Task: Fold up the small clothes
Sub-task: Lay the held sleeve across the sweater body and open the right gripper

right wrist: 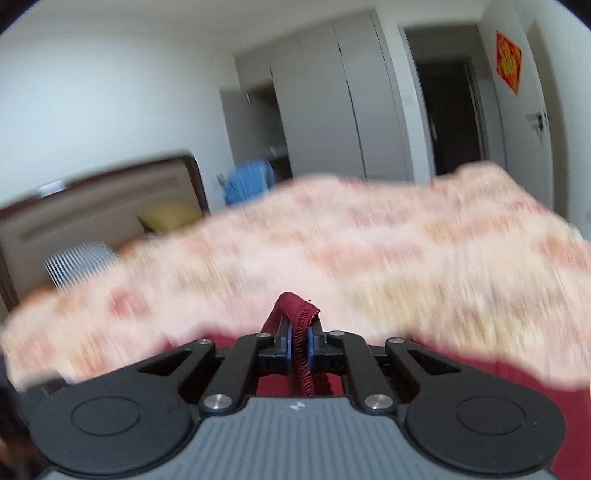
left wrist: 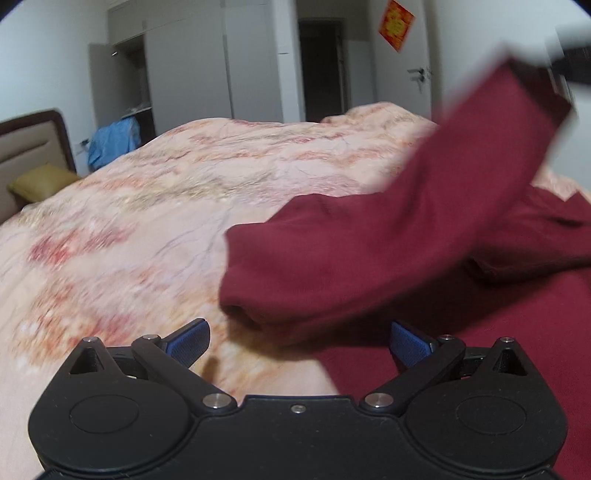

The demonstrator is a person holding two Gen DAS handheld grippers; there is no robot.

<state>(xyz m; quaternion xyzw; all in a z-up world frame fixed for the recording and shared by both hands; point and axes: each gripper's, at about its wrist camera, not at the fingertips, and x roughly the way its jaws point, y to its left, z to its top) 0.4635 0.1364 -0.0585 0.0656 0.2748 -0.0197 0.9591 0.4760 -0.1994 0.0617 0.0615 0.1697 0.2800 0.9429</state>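
A dark red garment (left wrist: 369,258) lies on the floral quilt (left wrist: 166,206) of a bed, at the right of the left wrist view. One sleeve (left wrist: 498,147) is lifted up toward the upper right, where the right gripper's dark body shows at the frame edge. My left gripper (left wrist: 299,343) is open and empty, just in front of a folded roll of the garment. My right gripper (right wrist: 300,343) is shut on the garment's ribbed red edge (right wrist: 297,306), held above the quilt (right wrist: 332,258). More red cloth (right wrist: 517,376) hangs below it.
A brown padded headboard (left wrist: 29,147) and a yellow pillow (left wrist: 42,182) are at the far left. Blue cloth (left wrist: 112,142) hangs by grey wardrobes (left wrist: 192,74). A dark doorway (left wrist: 321,70) and a white door with a red paper square (left wrist: 397,24) stand behind the bed.
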